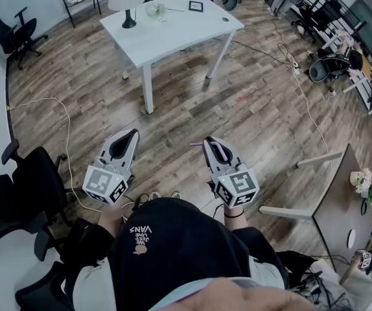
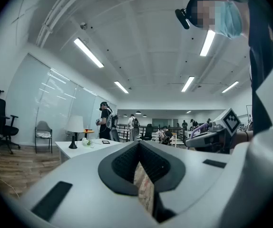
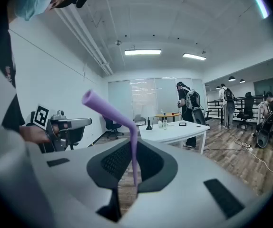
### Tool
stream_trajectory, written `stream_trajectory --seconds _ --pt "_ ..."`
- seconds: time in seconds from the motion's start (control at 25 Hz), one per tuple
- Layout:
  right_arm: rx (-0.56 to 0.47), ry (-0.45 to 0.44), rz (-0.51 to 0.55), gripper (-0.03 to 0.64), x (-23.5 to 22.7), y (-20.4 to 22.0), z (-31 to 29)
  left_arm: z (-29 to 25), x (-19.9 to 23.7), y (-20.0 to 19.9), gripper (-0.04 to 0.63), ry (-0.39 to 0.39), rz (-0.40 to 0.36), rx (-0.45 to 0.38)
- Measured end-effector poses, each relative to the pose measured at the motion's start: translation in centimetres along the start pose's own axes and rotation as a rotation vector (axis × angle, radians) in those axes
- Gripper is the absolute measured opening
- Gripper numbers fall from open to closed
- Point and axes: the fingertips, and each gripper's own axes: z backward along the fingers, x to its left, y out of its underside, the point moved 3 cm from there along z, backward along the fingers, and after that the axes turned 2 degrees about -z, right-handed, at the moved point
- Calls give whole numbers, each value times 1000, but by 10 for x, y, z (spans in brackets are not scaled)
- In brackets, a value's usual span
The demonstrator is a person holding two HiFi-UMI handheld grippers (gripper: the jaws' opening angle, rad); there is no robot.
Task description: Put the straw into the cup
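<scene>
Black fabric cap point(image 1: 166, 238) lowest, tongs out over brown wood-plank floor point(image 1: 238, 102).
Head view: white rectangular surface point(image 1: 173, 31) stands well ahead. Left gripper view: left tongs point(image 2: 139, 151) together, empty; white-shaded lamp point(image 2: 74, 125) on surface. Right gripper view: right tongs point(image 3: 132, 153) clamp purple bendy straw point(image 3: 133, 139) upright, top bent left.

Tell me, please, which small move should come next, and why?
Probably step toward the white table: the right tongs grip the purple straw, yet the table, with what looks like the cup, stands well ahead.
</scene>
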Motion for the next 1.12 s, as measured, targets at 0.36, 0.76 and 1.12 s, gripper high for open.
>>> stream_trajectory --seconds 0.36,0.76,1.12 --pt "0 -13 -18 41 -5 5 -7 -12 1 4 11 11 4 5" --pt "-9 -42 -29 41 -23 7 -6 -26 -10 12 11 -7 8 18" --pt "-16 -67 -14 41 -51 10 -6 -48 -20 26 11 -44 10 26"
